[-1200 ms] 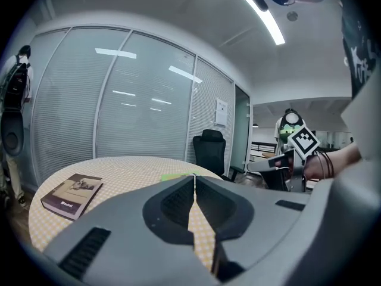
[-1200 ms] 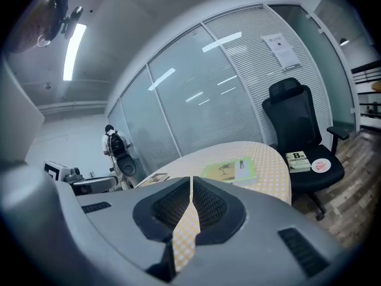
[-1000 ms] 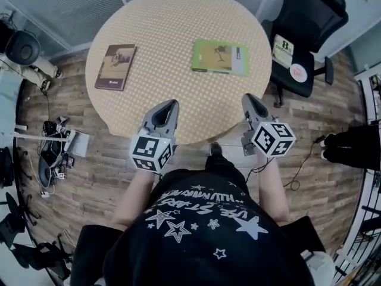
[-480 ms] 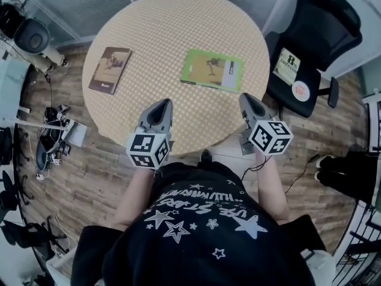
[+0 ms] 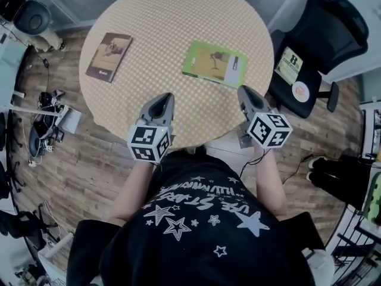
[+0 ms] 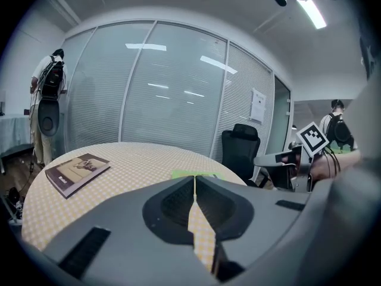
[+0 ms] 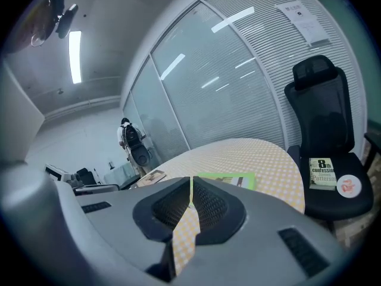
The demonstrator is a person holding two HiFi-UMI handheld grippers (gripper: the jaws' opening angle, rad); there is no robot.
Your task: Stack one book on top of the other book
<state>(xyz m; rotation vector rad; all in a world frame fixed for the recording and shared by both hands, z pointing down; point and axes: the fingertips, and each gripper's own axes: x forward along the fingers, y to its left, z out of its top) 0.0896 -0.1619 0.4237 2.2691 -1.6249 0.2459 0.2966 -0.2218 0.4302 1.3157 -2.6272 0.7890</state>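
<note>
Both claws sit shut and empty at the table's (image 5: 172, 16) near edge, jaws pressed together on the left gripper (image 5: 166, 96) and the right gripper (image 5: 243, 90) alike. The green book (image 5: 215, 63) lies on the table just ahead of the right gripper, long axis running crosswise. The brown book (image 5: 109, 56) lies at the table's far left, lengthwise away, and the left gripper is the nearer one. A third book (image 7: 324, 173) on the chair (image 7: 321, 100) beside the table shows a big "8" and "confession".
</note>
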